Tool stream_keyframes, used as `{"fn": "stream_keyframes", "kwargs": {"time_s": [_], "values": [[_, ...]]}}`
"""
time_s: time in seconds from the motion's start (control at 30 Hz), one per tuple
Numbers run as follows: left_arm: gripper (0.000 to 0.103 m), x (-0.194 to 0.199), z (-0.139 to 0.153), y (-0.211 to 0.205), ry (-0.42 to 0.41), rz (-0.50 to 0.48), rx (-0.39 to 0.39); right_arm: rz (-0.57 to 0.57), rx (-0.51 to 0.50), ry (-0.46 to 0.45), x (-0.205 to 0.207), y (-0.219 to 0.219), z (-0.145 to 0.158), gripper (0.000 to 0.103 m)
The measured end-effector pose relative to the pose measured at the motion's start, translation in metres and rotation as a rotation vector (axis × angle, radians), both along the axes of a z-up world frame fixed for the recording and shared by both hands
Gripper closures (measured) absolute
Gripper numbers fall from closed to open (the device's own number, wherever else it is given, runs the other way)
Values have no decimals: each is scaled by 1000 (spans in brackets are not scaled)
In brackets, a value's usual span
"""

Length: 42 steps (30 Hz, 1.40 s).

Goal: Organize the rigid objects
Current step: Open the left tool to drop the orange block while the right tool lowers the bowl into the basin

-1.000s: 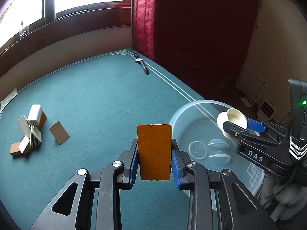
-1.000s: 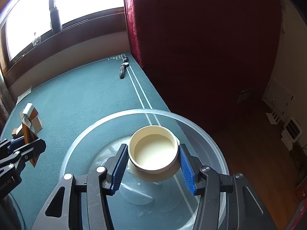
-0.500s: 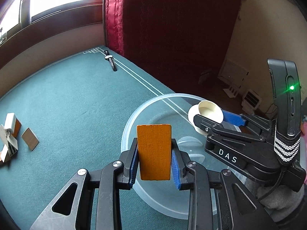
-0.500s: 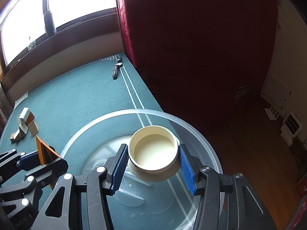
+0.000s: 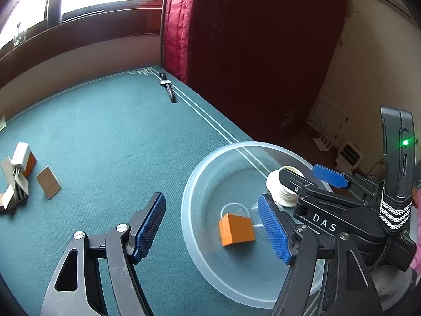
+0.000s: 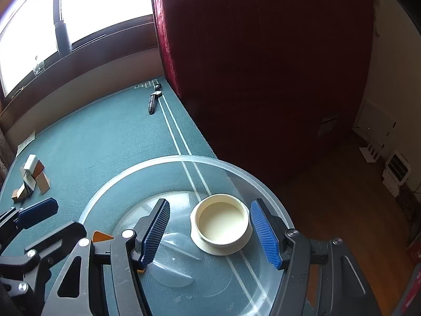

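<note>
Left tool (image 5: 215, 226) opening over bowl (image 5: 194, 184); wristwatch (image 5: 169, 90) well apart.

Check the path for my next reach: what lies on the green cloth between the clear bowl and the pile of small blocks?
Nothing: in the left wrist view the green cloth is bare from the clear bowl to the pile of small blocks.

The bowl (image 5: 200, 239) is clear, glossy plastic with a frosted rim. In it, the block (image 5: 237, 229) looks like matt orange-painted wood, and the cup (image 6: 220, 222) like smooth, matt cream plastic. The surface (image 5: 105, 131) wears a teal, short-napped cloth. The left tongs (image 5: 213, 227) have ribbed blue rubbery pads (image 5: 150, 226) on black matt plastic. The curtain (image 5: 236, 39) is quilted red fabric.
</note>
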<state>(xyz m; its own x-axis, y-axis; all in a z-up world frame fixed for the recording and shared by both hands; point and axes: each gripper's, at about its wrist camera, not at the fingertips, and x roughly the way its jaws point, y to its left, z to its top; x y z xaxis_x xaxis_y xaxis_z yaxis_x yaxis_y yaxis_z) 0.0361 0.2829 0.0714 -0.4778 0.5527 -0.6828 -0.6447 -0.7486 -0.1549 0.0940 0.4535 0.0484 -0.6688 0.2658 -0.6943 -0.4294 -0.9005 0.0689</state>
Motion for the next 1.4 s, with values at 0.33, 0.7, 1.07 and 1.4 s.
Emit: {"fn": "stream_keyframes", "kwargs": {"time_s": [0.33,0.7,1.07,1.4], "values": [[29,-2,-2,-11,43,54,-37,6,7,-4,1,-5,0,35],[27,-7,-9,-27,62,127,-66,15,8,-10,-2,-12,-2,30],[27,-10,-14,-41,58,155,-73,29,13,-19,-5,-23,-4,27],[27,-9,-15,-48,46,162,-68,31,10,-26,-7,-28,-6,27]]}}
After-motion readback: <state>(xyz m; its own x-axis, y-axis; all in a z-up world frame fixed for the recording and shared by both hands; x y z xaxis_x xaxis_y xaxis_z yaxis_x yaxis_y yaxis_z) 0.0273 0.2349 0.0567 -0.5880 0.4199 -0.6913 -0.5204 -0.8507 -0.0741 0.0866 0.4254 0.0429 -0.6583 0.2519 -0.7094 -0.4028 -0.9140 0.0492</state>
